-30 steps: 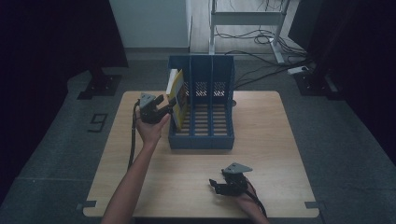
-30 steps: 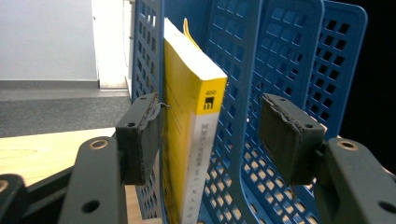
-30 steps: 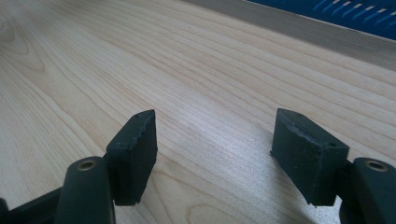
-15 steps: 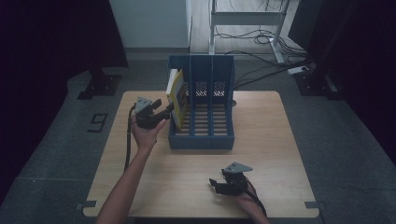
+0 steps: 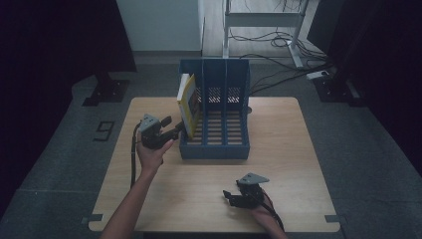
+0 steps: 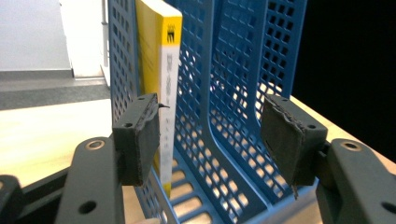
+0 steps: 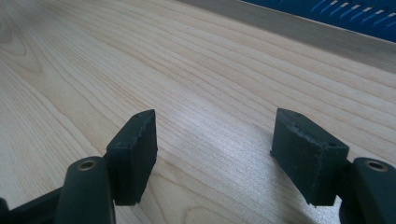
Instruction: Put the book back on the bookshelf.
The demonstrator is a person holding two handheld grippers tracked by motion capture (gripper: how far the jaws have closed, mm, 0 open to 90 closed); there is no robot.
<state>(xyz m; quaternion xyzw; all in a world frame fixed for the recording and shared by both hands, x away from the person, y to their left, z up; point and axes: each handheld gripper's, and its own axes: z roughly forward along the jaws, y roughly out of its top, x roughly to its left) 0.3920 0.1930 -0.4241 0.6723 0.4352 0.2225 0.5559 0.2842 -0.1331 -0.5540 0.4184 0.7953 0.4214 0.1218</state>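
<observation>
Yellow book upright in the blue rack's leftmost slot

Left gripper (image 5: 174,133), jaws open and empty, sits just left of the yellow book (image 5: 188,102) in the blue rack (image 5: 215,149), frame centre; right gripper (image 5: 230,195) rests open, lower right.

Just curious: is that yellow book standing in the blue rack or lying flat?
Standing: the yellow book is on end in the blue rack's leftmost slot, leaning slightly.

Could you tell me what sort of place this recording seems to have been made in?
Probably a lab or studio set up for recording: a lone wooden table on grey carpet, dark curtains at the sides, loose cables on the floor behind. A blue file rack with a yellow book stands on the table.
</observation>
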